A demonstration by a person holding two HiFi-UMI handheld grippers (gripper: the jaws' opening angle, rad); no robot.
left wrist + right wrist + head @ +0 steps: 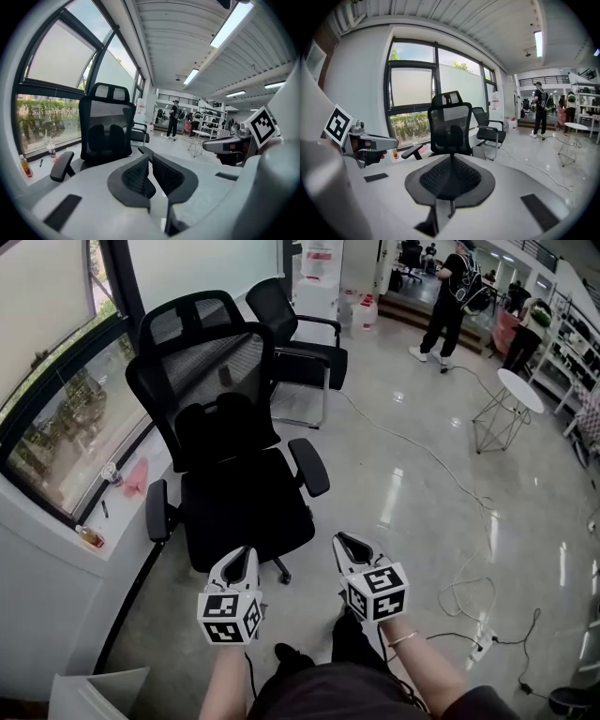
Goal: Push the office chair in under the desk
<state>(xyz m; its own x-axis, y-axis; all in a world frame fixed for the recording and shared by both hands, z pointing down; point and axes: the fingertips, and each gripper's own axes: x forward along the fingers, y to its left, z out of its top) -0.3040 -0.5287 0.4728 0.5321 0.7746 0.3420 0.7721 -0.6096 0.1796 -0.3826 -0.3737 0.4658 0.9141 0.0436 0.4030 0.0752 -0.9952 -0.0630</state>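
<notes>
A black mesh-backed office chair (230,460) with a headrest and armrests stands in front of me, its seat turned towards me. It sits beside the white desk ledge (47,531) that runs under the window on the left. My left gripper (244,559) hovers at the seat's near edge, jaws shut with nothing in them. My right gripper (351,544) floats to the right of the seat over the floor, also shut and empty. In the left gripper view the chair (105,126) rises beyond the closed jaws (150,158). The right gripper (451,160) points straight at the chair (450,124).
A second black chair (302,338) stands behind the first. Cables (469,521) trail across the glossy floor on the right. A white round side table (514,395) and a standing person (450,301) are farther off. A small bottle (91,537) and a cup (111,472) sit on the ledge.
</notes>
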